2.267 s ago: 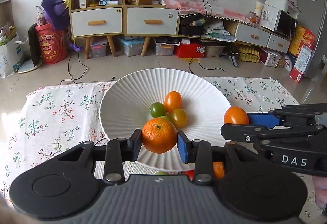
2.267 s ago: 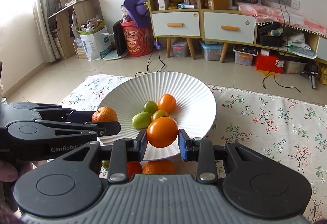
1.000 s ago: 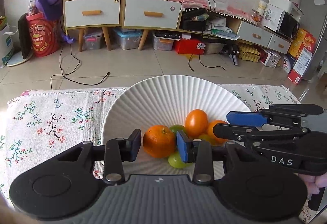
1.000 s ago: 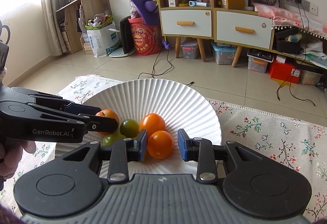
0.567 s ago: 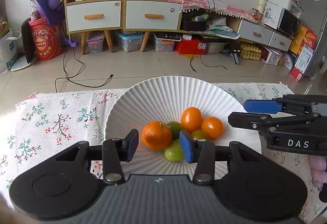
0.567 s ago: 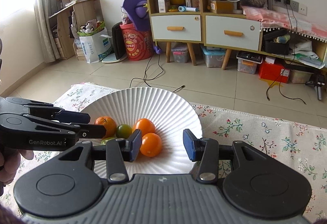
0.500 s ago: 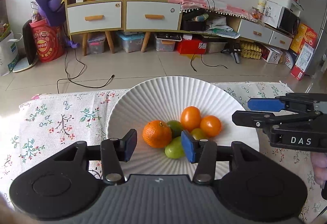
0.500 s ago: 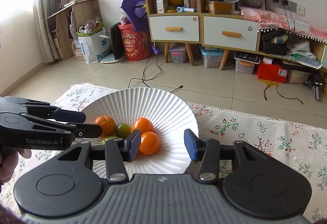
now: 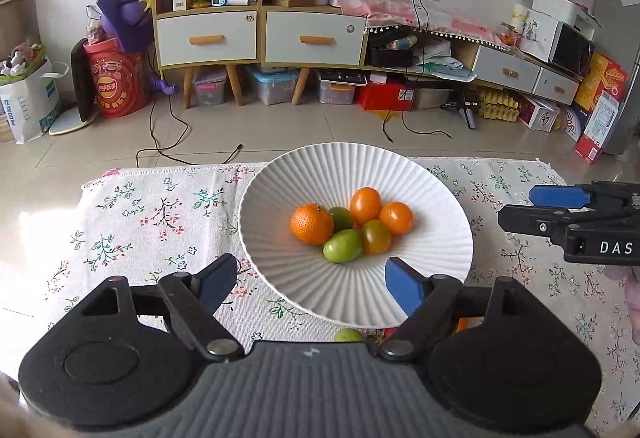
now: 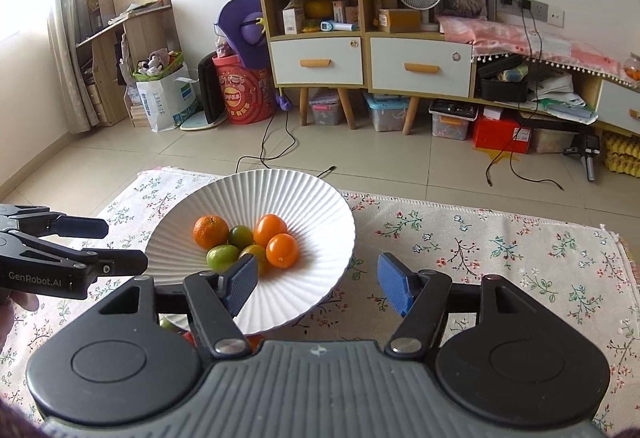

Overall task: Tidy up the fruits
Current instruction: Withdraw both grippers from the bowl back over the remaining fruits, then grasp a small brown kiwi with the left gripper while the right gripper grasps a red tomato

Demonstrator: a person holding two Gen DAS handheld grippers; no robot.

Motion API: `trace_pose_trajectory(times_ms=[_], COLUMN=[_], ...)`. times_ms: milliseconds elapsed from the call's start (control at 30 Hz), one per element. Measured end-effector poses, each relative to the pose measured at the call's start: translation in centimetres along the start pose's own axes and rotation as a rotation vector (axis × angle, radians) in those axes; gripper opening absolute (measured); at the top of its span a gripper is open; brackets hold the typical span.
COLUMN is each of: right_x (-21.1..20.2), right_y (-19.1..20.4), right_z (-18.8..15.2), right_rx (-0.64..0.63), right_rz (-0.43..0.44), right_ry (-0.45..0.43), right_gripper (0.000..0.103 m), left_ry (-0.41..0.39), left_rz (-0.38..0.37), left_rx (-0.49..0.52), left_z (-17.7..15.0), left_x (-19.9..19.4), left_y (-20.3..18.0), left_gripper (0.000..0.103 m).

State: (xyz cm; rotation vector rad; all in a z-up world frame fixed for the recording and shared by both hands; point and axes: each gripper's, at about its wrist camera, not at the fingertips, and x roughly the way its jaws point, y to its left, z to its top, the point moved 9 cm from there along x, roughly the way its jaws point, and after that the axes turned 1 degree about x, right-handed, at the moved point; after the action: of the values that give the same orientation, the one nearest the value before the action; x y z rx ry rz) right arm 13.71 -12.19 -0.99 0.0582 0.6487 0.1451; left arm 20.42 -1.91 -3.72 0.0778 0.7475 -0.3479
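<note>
While both claws stand apart and empty, their jaws having just been opening, entries run outward. Left claw (image 9: 308,288): nothing between the jaws. Right claw (image 10: 316,288): likewise. Just under each claw, at the plate's near edge: loose fruit (image 9: 349,335), partly hidden, best approached low with jaws wide. Ahead of both claws: white plate (image 9: 440,198) on the floral worktop (image 9: 160,214), holding mandarin (image 9: 312,224), orange tomato (image 9: 396,217) and green fruits. Left view alone shows the microwave (image 9: 568,46); right view alone, the window side.
</note>
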Motion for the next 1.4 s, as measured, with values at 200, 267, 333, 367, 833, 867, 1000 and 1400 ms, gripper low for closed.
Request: trace_pose_trajectory(times_ms=[200,267,333,367,833,867,1000,1400], right_x=[-1.7,-2.2,-2.6,-2.7,-4.0,-4.0,-4.2,-4.1], right_y=[0.5,0.7,0.8,0.8,0.5,0.7,1.4,2.6], right_z=[-0.4,-0.7,-1.0,-1.1,-3.0,-3.1,-3.9,-6.5], right_rx=[0.013,0.011,0.01,0.012,0.036,0.024,-0.022,-0.074], right_rz=[-0.004,-0.006,-0.01,-0.012,-0.047,-0.047,-0.051,-0.024], right_ry=[-0.014,-0.019,-0.02,-0.02,-0.041,-0.041,-0.036,0.004], right_gripper=[0.074,0.078,0.082,0.083,0.096,0.096,0.1,0.101], left_ry=[-0.006,-0.004,-0.002,-0.001,0.047,0.05,0.054,0.065], left_rz=[0.024,0.03,0.034,0.036,0.03,0.026,0.03,0.058], left_rx=[-0.011,-0.019,-0.024,-0.026,-0.051,-0.059,-0.052,0.04], left_z=[-0.7,-1.2,-1.6,-1.7,-5.1,-5.3,-6.1,-9.3], left_x=[-1.4,-1.9,-2.2,-2.4,-3.1,-3.2,-3.6,-3.4], left_y=[0.1,0.1,0.1,0.1,0.3,0.4,0.6,0.7], left_gripper=[0.087,0.089,0.091,0.091,0.094,0.094,0.094,0.094])
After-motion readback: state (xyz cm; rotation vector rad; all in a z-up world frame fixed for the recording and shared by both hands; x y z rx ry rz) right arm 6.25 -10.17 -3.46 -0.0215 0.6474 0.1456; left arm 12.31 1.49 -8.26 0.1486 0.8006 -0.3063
